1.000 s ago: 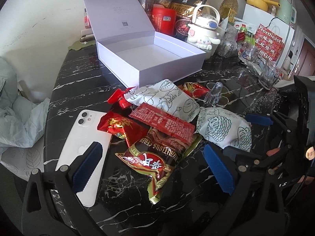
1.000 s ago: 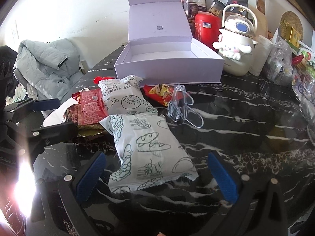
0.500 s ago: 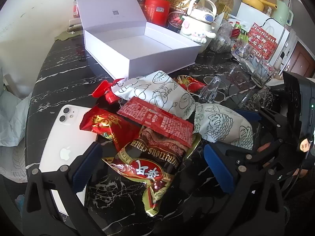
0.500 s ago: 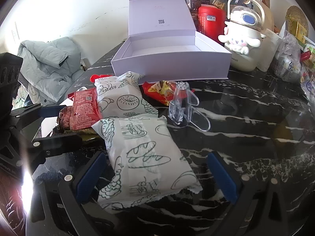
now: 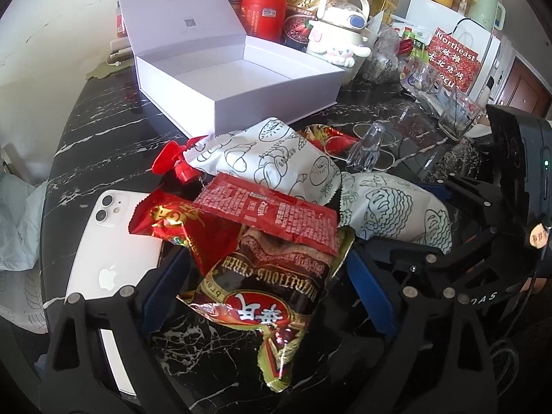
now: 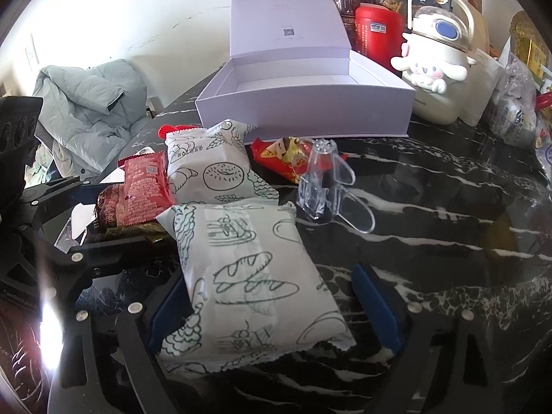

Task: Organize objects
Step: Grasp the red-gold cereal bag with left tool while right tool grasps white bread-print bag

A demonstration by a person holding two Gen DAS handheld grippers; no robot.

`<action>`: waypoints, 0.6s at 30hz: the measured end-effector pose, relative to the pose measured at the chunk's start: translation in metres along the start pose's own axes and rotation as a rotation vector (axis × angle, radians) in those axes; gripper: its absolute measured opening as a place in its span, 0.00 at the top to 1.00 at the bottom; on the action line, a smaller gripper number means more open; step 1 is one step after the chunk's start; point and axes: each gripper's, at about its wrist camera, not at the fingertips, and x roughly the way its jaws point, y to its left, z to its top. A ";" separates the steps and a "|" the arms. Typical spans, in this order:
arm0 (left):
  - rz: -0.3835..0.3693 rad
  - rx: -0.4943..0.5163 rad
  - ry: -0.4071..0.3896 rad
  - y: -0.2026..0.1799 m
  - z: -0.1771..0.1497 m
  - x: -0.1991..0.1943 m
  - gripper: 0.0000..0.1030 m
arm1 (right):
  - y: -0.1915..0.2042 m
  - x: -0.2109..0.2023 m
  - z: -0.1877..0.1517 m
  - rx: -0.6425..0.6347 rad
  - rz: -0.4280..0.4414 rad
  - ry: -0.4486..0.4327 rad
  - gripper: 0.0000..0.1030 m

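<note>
Left wrist view. The left gripper point(image 5: 262, 296) has just been narrowing its jaws; its blue-padded fingers point(image 5: 365, 286) stand spread on either side of the dark red and gold foil cereal packet point(image 5: 265, 283), which lies flat on the black white-veined marble surface point(image 5: 103, 145). The pads do not yet press on it. The packet looks light, soft and crinkly, and its foil is probably slippery. A flat red printed sachet point(image 5: 269, 210) overlaps its far end, and a shiny red and gold snack wrapper point(image 5: 179, 220) overlaps its left edge. Recommended hold: across the filled middle of the packet, not the thin sealed end. Expect the overlapping sachets to slide off on lifting. A white smartphone point(image 5: 103, 258) lies just beside the left finger; avoid dragging it. The open pale lavender cardboard box point(image 5: 241, 79), the likely destination, stands farther back, apparently empty.

Right wrist view. The right gripper point(image 6: 272, 303) has likewise just been closing in. Its fingers point(image 6: 376, 300) straddle the white bread packet with green line drawings point(image 6: 255, 276), the left pad at or very near the wrapper, the right pad apart. The contents are probably soft and crushable: grip gently across the width. A clear plastic measuring scoop point(image 6: 321, 186) lies beyond it.
</note>
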 end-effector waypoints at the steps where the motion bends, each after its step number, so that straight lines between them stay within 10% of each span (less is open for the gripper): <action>1: -0.007 -0.001 0.005 0.000 0.000 0.000 0.15 | 0.001 0.000 0.000 -0.004 0.005 0.000 0.19; 18: -0.026 0.021 0.017 -0.014 -0.009 -0.018 0.49 | 0.007 -0.020 -0.006 0.009 0.041 -0.028 0.33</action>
